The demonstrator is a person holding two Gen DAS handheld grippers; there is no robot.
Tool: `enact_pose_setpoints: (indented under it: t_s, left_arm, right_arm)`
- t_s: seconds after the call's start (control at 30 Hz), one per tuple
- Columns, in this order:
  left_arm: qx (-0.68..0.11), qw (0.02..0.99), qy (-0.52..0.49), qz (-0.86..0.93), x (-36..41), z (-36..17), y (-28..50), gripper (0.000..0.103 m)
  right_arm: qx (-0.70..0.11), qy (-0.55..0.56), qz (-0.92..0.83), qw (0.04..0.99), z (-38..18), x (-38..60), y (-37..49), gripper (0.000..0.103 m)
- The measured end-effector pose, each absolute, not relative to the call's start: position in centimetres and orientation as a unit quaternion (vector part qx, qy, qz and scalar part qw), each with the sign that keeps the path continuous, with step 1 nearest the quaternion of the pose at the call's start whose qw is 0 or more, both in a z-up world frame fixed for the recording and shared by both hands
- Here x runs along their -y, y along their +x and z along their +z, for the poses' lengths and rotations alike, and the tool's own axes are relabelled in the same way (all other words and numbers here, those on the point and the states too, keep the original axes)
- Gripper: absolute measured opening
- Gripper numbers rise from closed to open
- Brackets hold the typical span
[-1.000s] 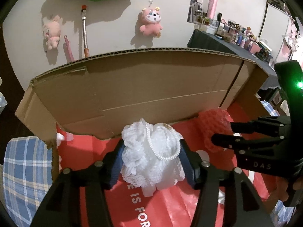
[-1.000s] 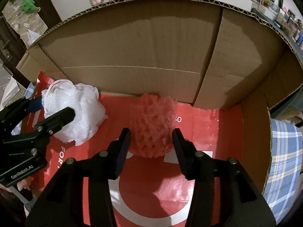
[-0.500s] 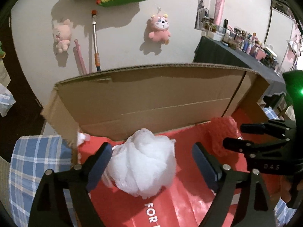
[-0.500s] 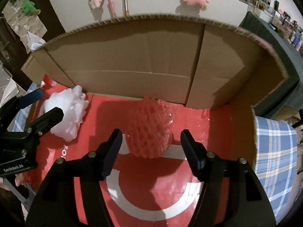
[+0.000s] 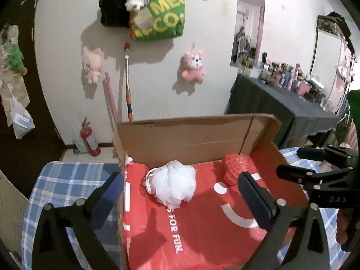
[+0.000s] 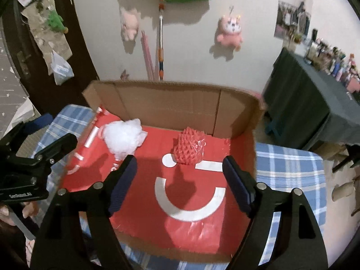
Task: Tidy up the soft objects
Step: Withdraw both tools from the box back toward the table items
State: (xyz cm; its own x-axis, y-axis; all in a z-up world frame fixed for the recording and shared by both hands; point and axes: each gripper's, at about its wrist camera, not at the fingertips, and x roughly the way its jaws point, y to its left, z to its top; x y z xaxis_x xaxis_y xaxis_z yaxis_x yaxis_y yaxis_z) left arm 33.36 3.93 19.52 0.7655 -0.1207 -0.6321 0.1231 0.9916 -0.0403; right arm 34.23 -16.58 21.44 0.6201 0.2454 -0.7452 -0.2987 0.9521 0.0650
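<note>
starting at the left of the left wrist view, the left gripper (image 5: 180,191) stands with its jaws spread wide, having just been opening, and nothing sits between the pads. just above that gap, at centre frame, the white mesh pouf (image 5: 172,185) rests on the red liner of the cardboard box (image 5: 191,132), close to the back wall. it looks feather-light and very squashy, a bundle of gathered netting, so a pinch across its middle should bite in and hold; the looped white cord at its left side is another place to hook, though thin and easy to miss.

moving right, the red foam net (image 5: 236,168) sits near the back right corner, apart from the pouf. in the right wrist view it stands at centre (image 6: 190,146), above the right gripper (image 6: 180,182), whose jaws have also just been opening and are empty. the net looks light, springy and open-celled, likely to collapse under a squeeze and rebound, so grip it gently across the body. neither piece seems fragile or slippery.
</note>
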Motion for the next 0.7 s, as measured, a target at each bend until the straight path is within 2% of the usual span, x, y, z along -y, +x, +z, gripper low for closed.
enact_pose_setpoints:
  t_s: [0.17,0.3,0.4,0.7]
  left_arm:
    - [-0.296,0.953,0.006,-0.061,-3.5,22.2,28.9,0.103]
    - [-0.261,0.963,0.0,-0.062,-3.6,24.1,25.0,0.103]
    - [-0.239,0.969,-0.008,-0.063,-3.8,25.0,22.2,0.103]
    - [-0.17,0.983,-0.014,-0.06,-4.4,25.8,13.4,0.103]
  right_arm:
    - [-0.371,-0.025,0.146,0.917,24.1,17.4,30.0,0.081]
    - [-0.332,-0.03,0.138,0.933,26.2,17.8,25.5,0.091]
    - [-0.301,-0.034,0.134,0.944,27.4,18.4,21.9,0.092]
    - [-0.219,-0.037,0.131,0.966,27.8,19.6,11.6,0.099]
